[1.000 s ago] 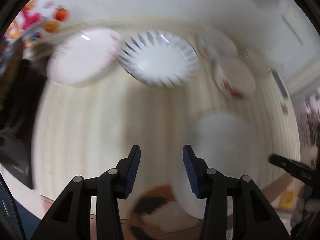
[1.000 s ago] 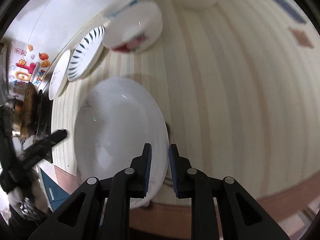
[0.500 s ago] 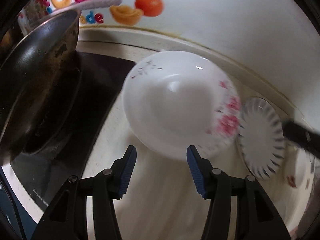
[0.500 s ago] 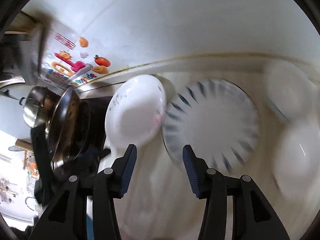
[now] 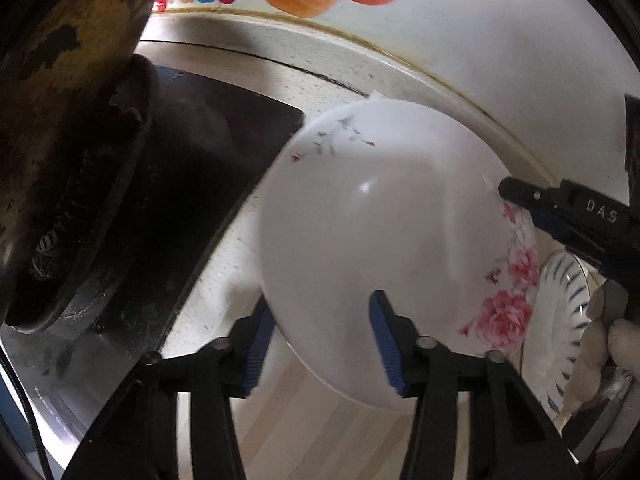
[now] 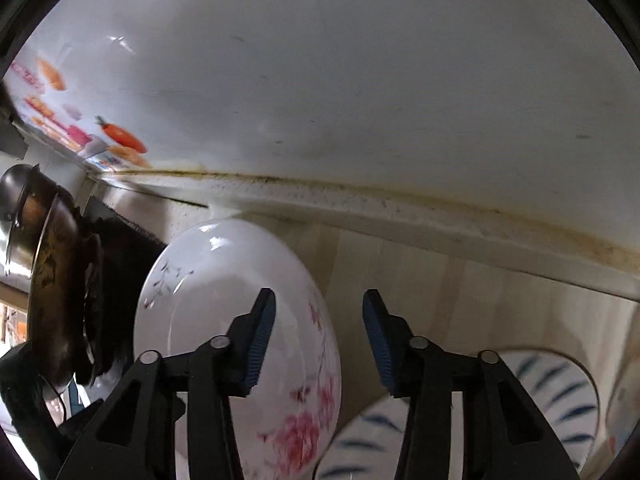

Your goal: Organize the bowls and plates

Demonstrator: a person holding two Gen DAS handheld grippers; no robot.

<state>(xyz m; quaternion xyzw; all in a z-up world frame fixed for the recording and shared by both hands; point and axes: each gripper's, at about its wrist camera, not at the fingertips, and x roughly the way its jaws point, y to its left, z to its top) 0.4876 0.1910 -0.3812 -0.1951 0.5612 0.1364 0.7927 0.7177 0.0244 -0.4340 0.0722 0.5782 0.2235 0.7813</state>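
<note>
Fingers on my left gripper (image 5: 320,340) are spread wide, straddling the near rim of the floral plate (image 5: 384,248), one blue pad at each side, not yet pinching it. The plate lies on the striped tabletop (image 5: 320,432), just beside the black stove (image 5: 180,184) at its 9 o'clock. My right gripper (image 6: 319,340) also has its fingers spread, holding nothing, above the plate's 3 o'clock edge. The blue-striped plate (image 6: 560,392) sits at 4 o'clock, partly tucked under the floral one.
</note>
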